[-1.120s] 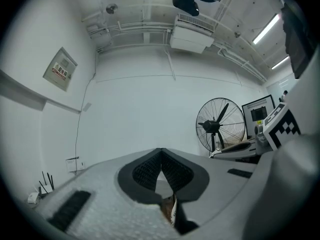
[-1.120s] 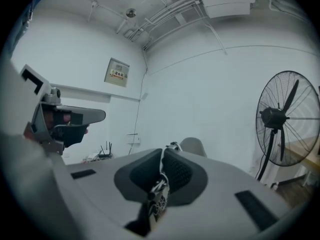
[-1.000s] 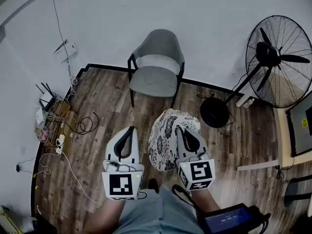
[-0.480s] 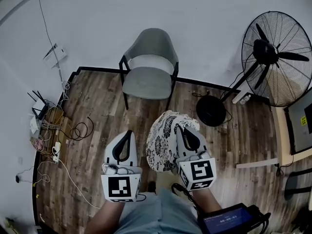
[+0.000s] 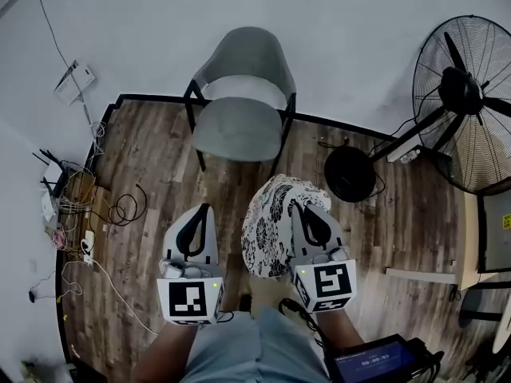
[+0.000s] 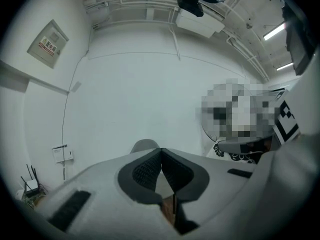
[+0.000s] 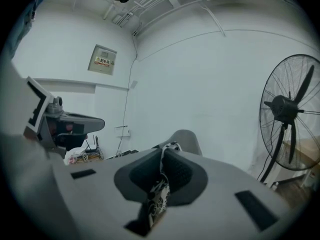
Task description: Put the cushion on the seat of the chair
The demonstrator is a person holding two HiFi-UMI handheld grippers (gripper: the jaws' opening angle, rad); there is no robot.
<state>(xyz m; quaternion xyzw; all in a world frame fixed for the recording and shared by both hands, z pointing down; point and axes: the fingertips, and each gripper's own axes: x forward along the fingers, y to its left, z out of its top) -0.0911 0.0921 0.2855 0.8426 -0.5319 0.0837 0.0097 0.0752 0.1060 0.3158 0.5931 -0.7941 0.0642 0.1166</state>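
Observation:
A grey chair (image 5: pixel 242 94) stands against the white wall, its seat (image 5: pixel 235 130) bare. The black-and-white patterned cushion (image 5: pixel 267 226) hangs upright over the wooden floor in front of the chair, a short way from it. My right gripper (image 5: pixel 297 207) is shut on the cushion's right edge; a strip of the cushion's fabric (image 7: pixel 160 186) shows pinched between the pads, with the chair back (image 7: pixel 187 139) beyond. My left gripper (image 5: pixel 205 208) is level with it, to the cushion's left, apart from it and shut on nothing. In the left gripper view the pads (image 6: pixel 161 154) meet, and the cushion (image 6: pixel 240 155) shows at right.
A large standing fan (image 5: pixel 467 102) with a round black base (image 5: pixel 349 174) stands right of the chair. Routers, a power strip and loose cables (image 5: pixel 76 210) lie along the left wall. A screen (image 5: pixel 375 361) hangs at the person's waist.
Both grippers and the cushion have moved forward towards the chair, which now sits closer in the head view. Neither grip has changed.

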